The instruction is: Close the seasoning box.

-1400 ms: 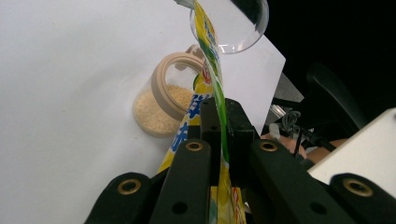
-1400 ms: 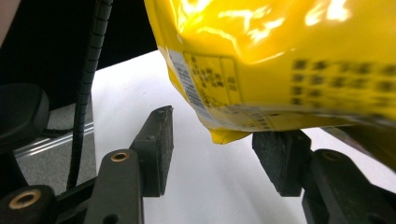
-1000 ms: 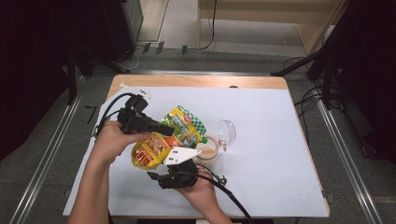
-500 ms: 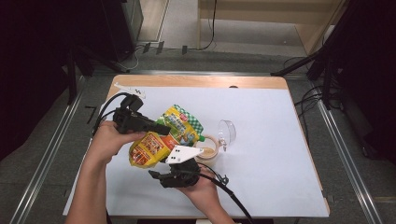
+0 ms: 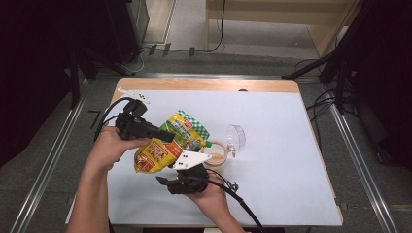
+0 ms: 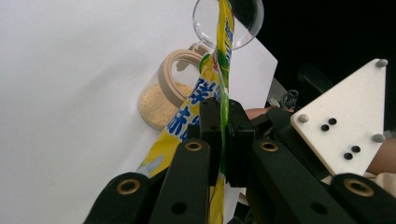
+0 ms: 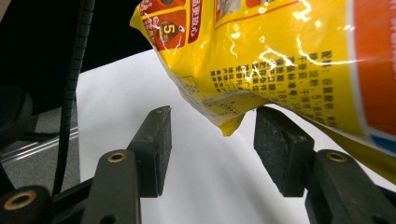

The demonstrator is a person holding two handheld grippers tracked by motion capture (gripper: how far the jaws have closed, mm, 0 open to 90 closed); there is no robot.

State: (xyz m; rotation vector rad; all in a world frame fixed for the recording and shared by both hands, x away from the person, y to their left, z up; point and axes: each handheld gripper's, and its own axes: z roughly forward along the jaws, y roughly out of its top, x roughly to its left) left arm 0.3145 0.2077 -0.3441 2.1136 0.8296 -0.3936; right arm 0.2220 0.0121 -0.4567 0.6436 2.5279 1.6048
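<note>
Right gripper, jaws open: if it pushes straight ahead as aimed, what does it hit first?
Most likely the lower corner of the yellow printed plastic pouch, hanging just above and between the right gripper's pads; depth is unclear, so it might pass under onto the white table sheet.

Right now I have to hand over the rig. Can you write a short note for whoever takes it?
Left gripper: shut on the pouch, pinching its edge and holding it tilted above the table.
Right gripper: open, a lower corner of the pouch between the jaws, pads not pressing.
Jar: open, partly filled with pale granules, right beside the pouch's spout end. Clear lid lies just beyond the jar.
Done: jar open, pouch lifted.
Left, probably: grip the corner with the right gripper, tip the pouch toward the jar, then put the lid on.
</note>
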